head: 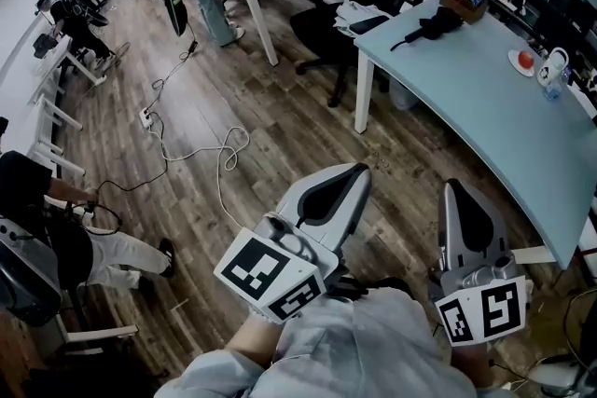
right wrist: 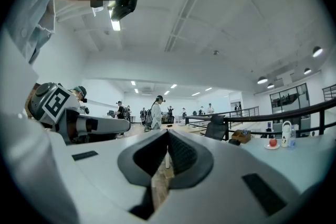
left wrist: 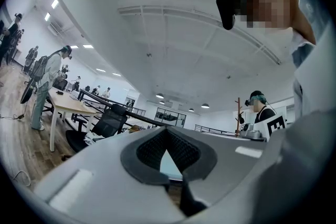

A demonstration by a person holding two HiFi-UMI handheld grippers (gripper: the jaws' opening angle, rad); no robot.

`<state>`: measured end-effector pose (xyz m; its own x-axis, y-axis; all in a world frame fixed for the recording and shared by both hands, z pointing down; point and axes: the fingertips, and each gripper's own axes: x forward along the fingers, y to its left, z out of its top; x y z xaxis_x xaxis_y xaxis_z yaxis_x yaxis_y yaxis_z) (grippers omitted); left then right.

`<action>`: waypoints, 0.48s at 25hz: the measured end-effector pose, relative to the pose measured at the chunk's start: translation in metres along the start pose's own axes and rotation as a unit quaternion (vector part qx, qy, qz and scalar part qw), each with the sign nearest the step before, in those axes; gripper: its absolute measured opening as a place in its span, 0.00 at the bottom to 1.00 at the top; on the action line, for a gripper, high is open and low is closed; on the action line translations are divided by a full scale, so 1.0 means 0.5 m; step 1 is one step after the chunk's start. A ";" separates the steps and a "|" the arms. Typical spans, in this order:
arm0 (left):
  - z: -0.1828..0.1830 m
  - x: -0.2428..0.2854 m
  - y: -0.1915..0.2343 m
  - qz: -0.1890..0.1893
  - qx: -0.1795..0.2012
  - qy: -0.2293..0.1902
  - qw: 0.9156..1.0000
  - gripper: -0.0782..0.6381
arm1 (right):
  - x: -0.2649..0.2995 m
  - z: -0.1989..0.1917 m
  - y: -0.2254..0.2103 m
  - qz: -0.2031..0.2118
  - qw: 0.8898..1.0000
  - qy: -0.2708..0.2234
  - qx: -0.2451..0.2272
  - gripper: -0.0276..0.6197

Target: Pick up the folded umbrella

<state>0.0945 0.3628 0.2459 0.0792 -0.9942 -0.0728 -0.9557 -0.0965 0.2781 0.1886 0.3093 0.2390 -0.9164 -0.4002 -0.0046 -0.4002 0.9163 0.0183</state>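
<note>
1. head view: the umbrella (head: 431,26), black and folded, lies at the far end of the pale blue table (head: 485,107), just beside a brown box (head: 464,1). a plate with a red fruit (head: 525,61) and a mug (head: 552,65) stand further along the same top.
2. the left gripper (head: 347,176) and right gripper (head: 459,197) are held low, close to the person's body, over the wood floor (head: 280,135). both are well apart from the umbrella.
3. left gripper view: the jaws meet tip to tip with nothing between them (only background shows through the gap behind the pads).
4. right gripper view: the jaws likewise meet at the tips and hold nothing.
5. progress: no part of the task is done, and the umbrella lies untouched on the table. what seems to be left is the whole of it: the approach to the table, opening one gripper, closing it on the umbrella, and the lift.
</note>
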 end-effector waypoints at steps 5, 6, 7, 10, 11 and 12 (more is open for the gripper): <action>0.005 -0.022 0.012 0.009 -0.002 -0.004 1.000 0.12 | 0.002 -0.002 0.019 0.004 1.000 0.003 -0.001 0.04; 0.006 -0.024 0.014 0.011 -0.002 -0.005 1.000 0.12 | 0.004 -0.002 0.021 0.005 1.000 0.004 -0.001 0.04; 0.007 -0.027 0.017 0.014 -0.003 -0.006 1.000 0.12 | 0.006 -0.002 0.022 0.007 1.000 0.006 -0.002 0.04; 0.008 -0.035 0.026 0.022 -0.004 -0.009 1.000 0.12 | 0.014 -0.004 0.027 0.014 1.000 0.008 -0.003 0.04; 0.008 -0.036 0.029 0.025 -0.004 -0.010 1.000 0.12 | 0.017 -0.005 0.028 0.017 1.000 0.008 -0.003 0.04; 0.008 -0.038 0.032 0.028 -0.004 -0.010 1.000 0.12 | 0.021 -0.005 0.029 0.021 1.000 0.009 -0.003 0.04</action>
<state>0.0767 0.3802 0.2476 0.0202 -0.9968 -0.0770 -0.9559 -0.0418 0.2905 0.1731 0.3185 0.2418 -0.9320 -0.3623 0.0134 -0.3620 0.9319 0.0239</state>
